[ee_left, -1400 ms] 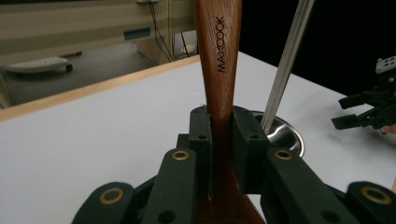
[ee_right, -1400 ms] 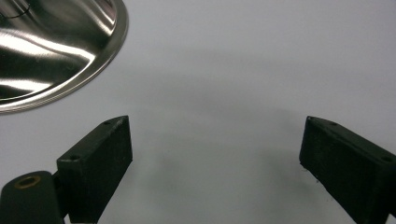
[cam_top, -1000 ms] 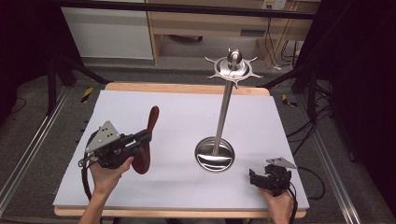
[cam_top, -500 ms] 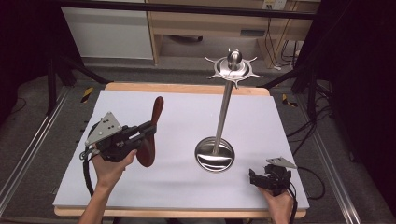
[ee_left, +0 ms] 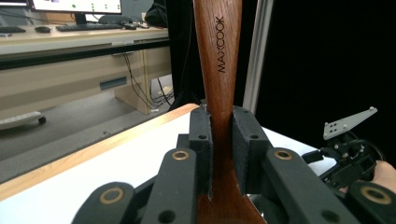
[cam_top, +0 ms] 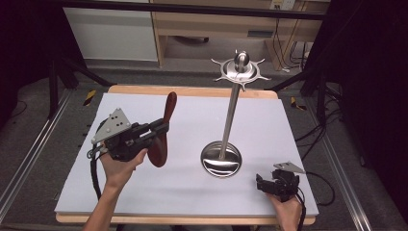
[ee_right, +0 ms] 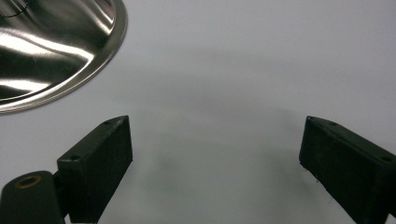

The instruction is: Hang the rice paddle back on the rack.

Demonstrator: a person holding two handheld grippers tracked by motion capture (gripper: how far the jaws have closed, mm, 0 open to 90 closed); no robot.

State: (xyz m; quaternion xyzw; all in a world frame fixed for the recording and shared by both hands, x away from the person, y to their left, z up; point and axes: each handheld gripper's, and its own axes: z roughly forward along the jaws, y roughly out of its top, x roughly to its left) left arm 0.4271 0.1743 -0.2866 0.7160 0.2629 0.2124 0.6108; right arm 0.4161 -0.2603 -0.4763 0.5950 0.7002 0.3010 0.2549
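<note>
Change since earlier picture: the left gripper (cam_top: pixel 161 129) is now carrying the wooden spoon (cam_top: pixel 162 132) higher above the desk (cam_top: pixel 144 192) and a little nearer to the steel stand (cam_top: pixel 230 120) than one second ago; the spoon's handle is now standing more upright; the right gripper (cam_top: pixel 262 183) is staying in the same place.

Left gripper: the person's left hand (cam_top: pixel 118 166) is holding it to the left of the steel stand, pointing toward the stand; its jaws are clamping on the neck of the wooden spoon, one pad (ee_left: pixel 201 140) on each side of the wood.

Wooden spoon: it is hanging in the air to the left of the steel stand, well apart from it; the dark bowl is pointing down and the handle is rising up, leaning a little toward the stand; the word MAXCOOK is showing on the handle in the left gripper view (ee_left: pixel 219 56).

Right gripper: it is resting low over the desk, near the round base of the steel stand (ee_right: pixel 56 51), on the person's side and to the right of it; its jaws are standing wide apart with only bare white desk (ee_right: pixel 224 93) between them.

Steel stand: it is standing upright on the desk, with a round base and a top disc with short hooks around it.
</note>
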